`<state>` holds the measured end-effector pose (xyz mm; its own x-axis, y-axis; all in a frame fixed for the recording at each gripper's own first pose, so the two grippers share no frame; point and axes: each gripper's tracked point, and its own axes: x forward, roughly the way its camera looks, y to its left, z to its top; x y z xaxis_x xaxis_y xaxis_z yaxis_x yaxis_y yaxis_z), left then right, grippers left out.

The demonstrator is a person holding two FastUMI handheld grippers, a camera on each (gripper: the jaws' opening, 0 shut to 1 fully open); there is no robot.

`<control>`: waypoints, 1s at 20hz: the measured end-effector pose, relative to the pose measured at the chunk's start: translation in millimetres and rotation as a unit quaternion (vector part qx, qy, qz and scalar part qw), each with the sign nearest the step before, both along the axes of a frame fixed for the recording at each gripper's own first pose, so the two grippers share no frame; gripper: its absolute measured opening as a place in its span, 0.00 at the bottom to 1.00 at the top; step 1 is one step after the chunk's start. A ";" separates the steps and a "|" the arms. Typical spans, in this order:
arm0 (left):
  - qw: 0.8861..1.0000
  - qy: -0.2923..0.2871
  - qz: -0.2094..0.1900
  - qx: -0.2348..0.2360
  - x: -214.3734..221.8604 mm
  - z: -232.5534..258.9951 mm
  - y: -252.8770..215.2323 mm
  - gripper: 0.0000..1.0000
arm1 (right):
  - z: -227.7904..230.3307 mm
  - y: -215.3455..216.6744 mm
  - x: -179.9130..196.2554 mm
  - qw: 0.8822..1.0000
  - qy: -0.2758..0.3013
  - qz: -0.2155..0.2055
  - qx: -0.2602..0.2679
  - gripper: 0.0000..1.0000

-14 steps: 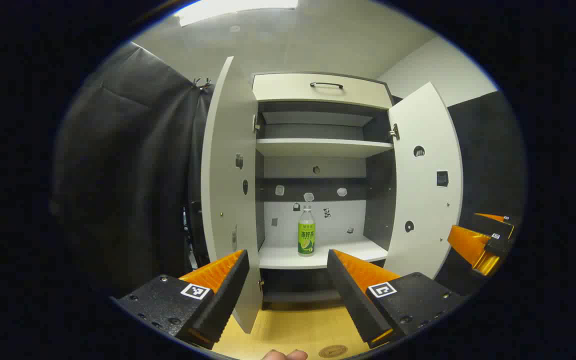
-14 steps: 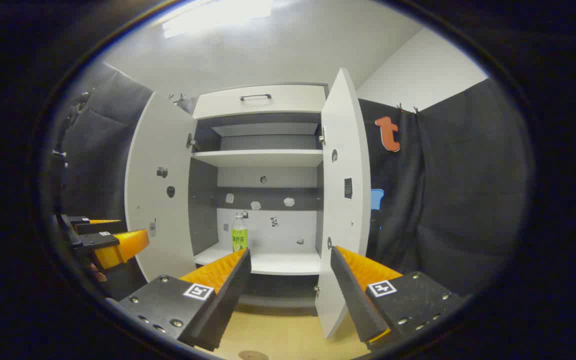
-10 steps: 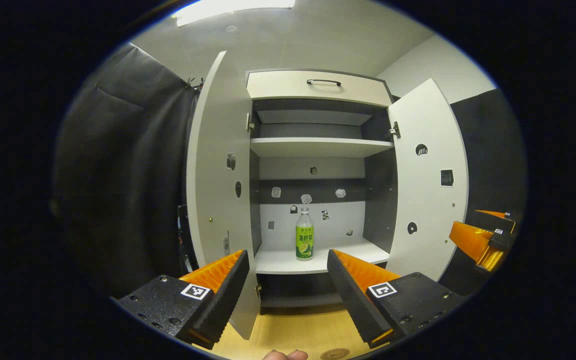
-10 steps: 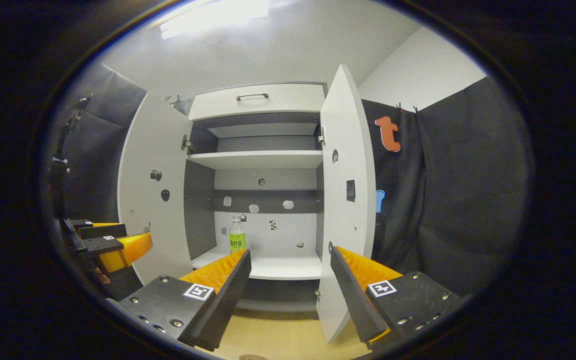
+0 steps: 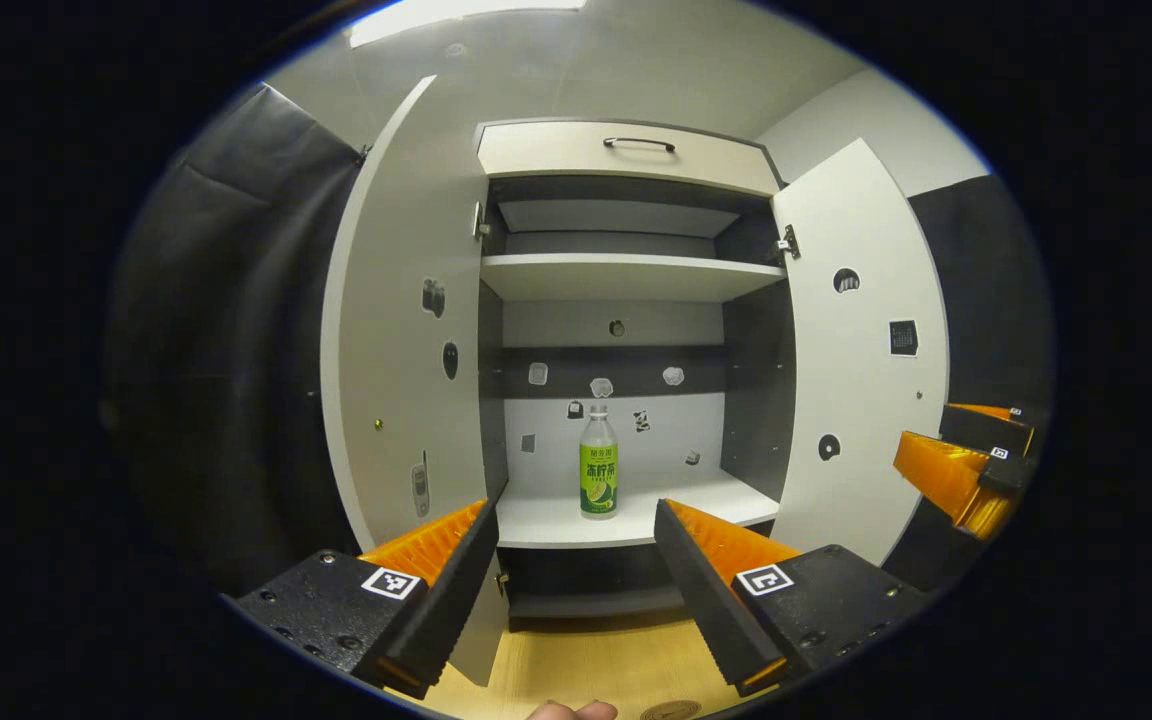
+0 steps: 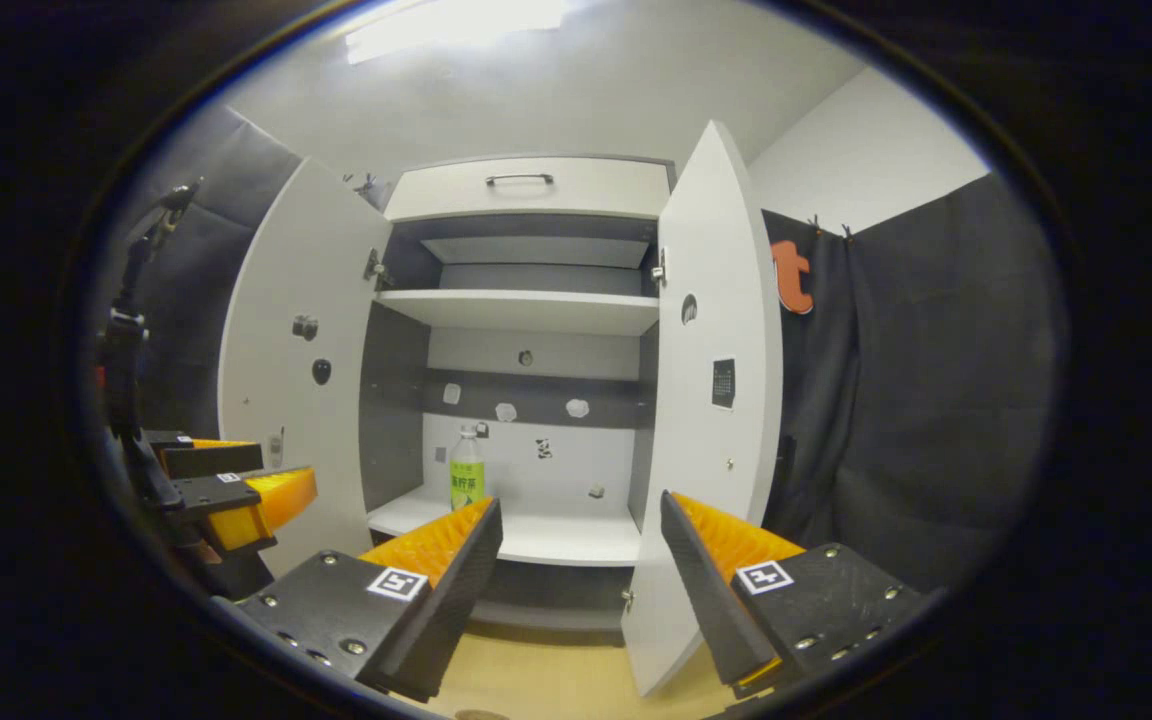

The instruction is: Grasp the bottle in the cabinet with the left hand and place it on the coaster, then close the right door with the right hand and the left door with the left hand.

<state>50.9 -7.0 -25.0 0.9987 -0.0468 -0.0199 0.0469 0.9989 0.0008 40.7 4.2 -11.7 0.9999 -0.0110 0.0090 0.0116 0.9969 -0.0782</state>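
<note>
A clear bottle (image 5: pixel 598 463) with a green label stands upright on the bottom shelf (image 5: pixel 626 512) of the open cabinet; the right gripper view has the bottle (image 6: pixel 467 470) too. My left gripper (image 5: pixel 572 520) is open, empty, and still short of the shelf, with the bottle framed between its fingers. The right gripper (image 6: pixel 580 520) is open and empty, facing the cabinet from the right. Both doors hang open: the left door (image 5: pixel 401 330) and the right door (image 5: pixel 861 340). A round coaster (image 5: pixel 669 711) lies on the wooden table by my left gripper, at the view's bottom edge.
An upper shelf (image 5: pixel 631 275) and a drawer with a dark handle (image 5: pixel 639 145) top the cabinet. Small stickers dot the back panel and doors. The other gripper (image 5: pixel 966 465) shows at the right of the left gripper view. A fingertip (image 5: pixel 569 711) pokes in at the bottom.
Both grippers have moved closer to the cabinet, which looks larger now. The bottle has not moved. Both grippers stay open.
</note>
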 end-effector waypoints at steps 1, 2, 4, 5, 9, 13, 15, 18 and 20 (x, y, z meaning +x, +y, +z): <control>1.000 -0.005 0.004 -0.001 5.1 -1.1 2.5 0.99 | -0.9 -1.4 2.3 1.000 -0.003 -0.004 -0.004 0.96; 1.000 -0.013 0.008 -0.002 10.9 -0.6 4.4 0.99 | -1.7 -0.6 4.9 1.000 -0.005 -0.005 -0.003 0.93; 1.000 -0.020 0.015 0.002 22.5 -3.8 9.1 0.99 | -7.8 6.2 8.1 1.000 -0.002 0.003 0.003 0.96; 1.000 -0.020 0.016 -0.002 28.4 -5.7 10.1 0.99 | -11.2 7.6 10.4 1.000 0.002 0.006 0.001 0.96; 0.999 -0.013 0.008 -0.033 63.1 -15.1 9.3 0.99 | -13.5 14.4 19.7 1.000 -0.001 0.014 -0.004 0.96; 1.000 -0.013 0.003 -0.028 106.2 -24.2 5.7 0.99 | -15.8 10.7 27.8 1.000 0.001 0.007 -0.009 0.96; 0.999 -0.022 -0.005 -0.022 128.3 -27.2 -0.6 0.99 | -21.4 6.4 32.1 1.000 0.013 -0.004 0.008 0.94; 1.000 -0.021 -0.014 -0.010 164.9 -38.9 -13.9 0.99 | -22.9 1.3 37.3 0.999 0.015 -0.010 0.044 0.96; 0.999 -0.014 -0.029 -0.013 190.6 -48.0 -26.7 0.99 | -19.8 -3.9 39.5 0.998 0.007 -0.013 0.056 0.96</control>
<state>241.5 -33.7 -73.0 0.9944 -0.1050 0.0108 0.1053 0.9942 -0.0236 80.1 0.2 -31.5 0.9993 -0.0367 -0.0074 0.0369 0.9988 0.0327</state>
